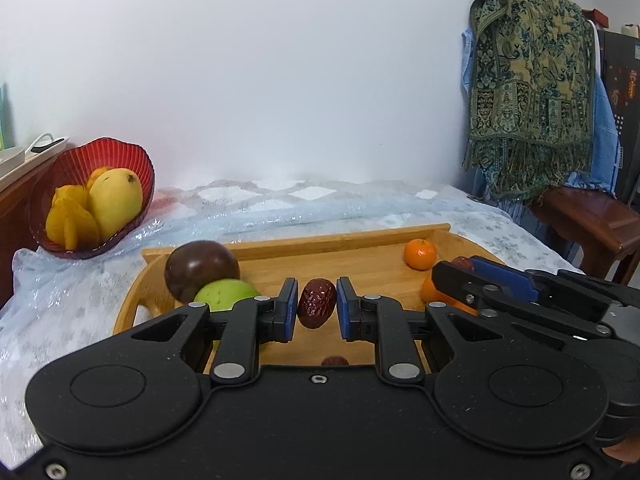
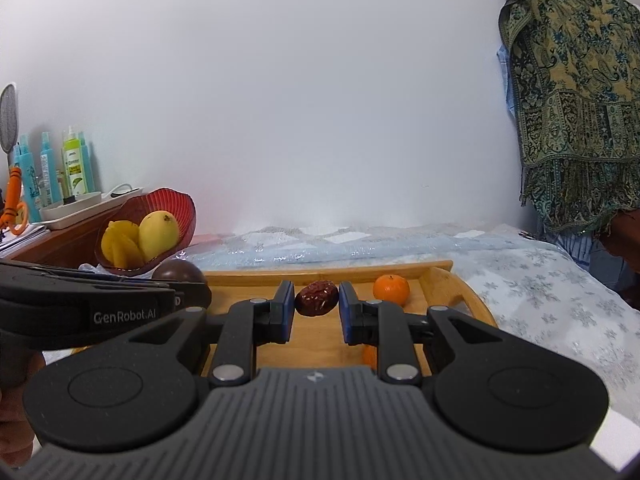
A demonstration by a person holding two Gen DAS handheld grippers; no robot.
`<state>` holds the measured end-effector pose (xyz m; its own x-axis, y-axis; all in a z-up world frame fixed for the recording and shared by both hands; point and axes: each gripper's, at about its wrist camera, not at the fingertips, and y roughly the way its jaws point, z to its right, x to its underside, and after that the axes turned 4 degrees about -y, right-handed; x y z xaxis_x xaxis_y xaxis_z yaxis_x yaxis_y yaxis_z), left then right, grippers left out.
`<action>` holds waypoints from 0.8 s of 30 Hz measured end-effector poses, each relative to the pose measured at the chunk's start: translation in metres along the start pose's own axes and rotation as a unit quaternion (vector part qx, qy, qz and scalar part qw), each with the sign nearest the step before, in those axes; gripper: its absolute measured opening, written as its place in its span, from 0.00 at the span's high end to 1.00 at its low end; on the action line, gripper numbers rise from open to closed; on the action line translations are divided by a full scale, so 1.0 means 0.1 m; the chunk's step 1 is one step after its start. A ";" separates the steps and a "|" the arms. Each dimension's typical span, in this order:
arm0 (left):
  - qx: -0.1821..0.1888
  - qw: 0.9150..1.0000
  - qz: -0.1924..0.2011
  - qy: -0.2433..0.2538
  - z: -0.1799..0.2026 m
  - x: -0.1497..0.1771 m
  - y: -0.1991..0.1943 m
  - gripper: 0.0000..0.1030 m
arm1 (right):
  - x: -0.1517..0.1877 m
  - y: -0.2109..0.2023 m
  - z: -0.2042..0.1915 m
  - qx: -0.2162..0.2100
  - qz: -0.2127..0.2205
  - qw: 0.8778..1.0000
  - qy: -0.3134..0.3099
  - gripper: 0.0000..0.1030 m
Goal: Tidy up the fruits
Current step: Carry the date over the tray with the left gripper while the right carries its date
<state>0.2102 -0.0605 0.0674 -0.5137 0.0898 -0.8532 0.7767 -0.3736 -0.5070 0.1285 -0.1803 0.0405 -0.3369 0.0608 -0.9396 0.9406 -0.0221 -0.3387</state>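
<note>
My left gripper (image 1: 317,305) is shut on a red date (image 1: 317,302) and holds it above the wooden tray (image 1: 320,243). My right gripper (image 2: 317,303) is shut on another red date (image 2: 317,298) over the same tray (image 2: 316,273). On the tray lie a dark purple round fruit (image 1: 200,268), a green fruit (image 1: 224,294), a mandarin (image 1: 419,254), and another date (image 1: 335,360) just under the left gripper. A second orange fruit (image 2: 369,357) shows beneath the right gripper. The right gripper also shows at the right of the left wrist view (image 1: 480,276).
A red bowl (image 1: 136,160) with a mango (image 1: 115,200) and yellow starfruit (image 1: 72,220) stands at the back left on the pale blue cloth (image 1: 280,204). A wooden cabinet with bottles (image 2: 48,176) is further left. A patterned shawl (image 1: 528,80) hangs over a wooden chair (image 1: 592,220) at the right.
</note>
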 end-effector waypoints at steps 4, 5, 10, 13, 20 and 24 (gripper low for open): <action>-0.003 1.000 -0.010 -0.002 -0.01 -0.05 0.15 0.81 | -0.04 0.16 0.01 -0.002 -0.010 1.000 0.003 0.73; -0.003 1.000 -0.013 -0.003 -0.01 -0.07 0.19 0.81 | -0.04 0.20 0.02 -0.003 -0.013 1.000 0.004 0.73; -0.009 1.000 -0.026 -0.004 -0.06 -0.12 0.36 0.81 | -0.08 0.39 0.04 -0.006 -0.025 1.000 0.005 0.73; -0.010 0.999 -0.039 -0.011 -0.10 -0.16 0.47 0.81 | -0.09 0.50 0.06 -0.010 -0.034 0.999 0.007 0.74; -0.015 0.998 -0.063 -0.015 -0.14 -0.25 0.72 0.81 | -0.16 0.74 0.15 -0.016 -0.055 0.998 0.014 0.74; -0.019 0.997 -0.077 -0.004 -0.12 -0.35 0.87 0.81 | -0.18 0.88 0.22 -0.026 -0.075 0.997 0.026 0.74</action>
<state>0.3006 -0.0851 0.0517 -0.6307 0.1369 -0.7638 0.7016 -0.3200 -0.6367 0.2168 -0.2056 0.0267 -0.4730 0.1111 -0.8740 0.8809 0.0420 -0.4714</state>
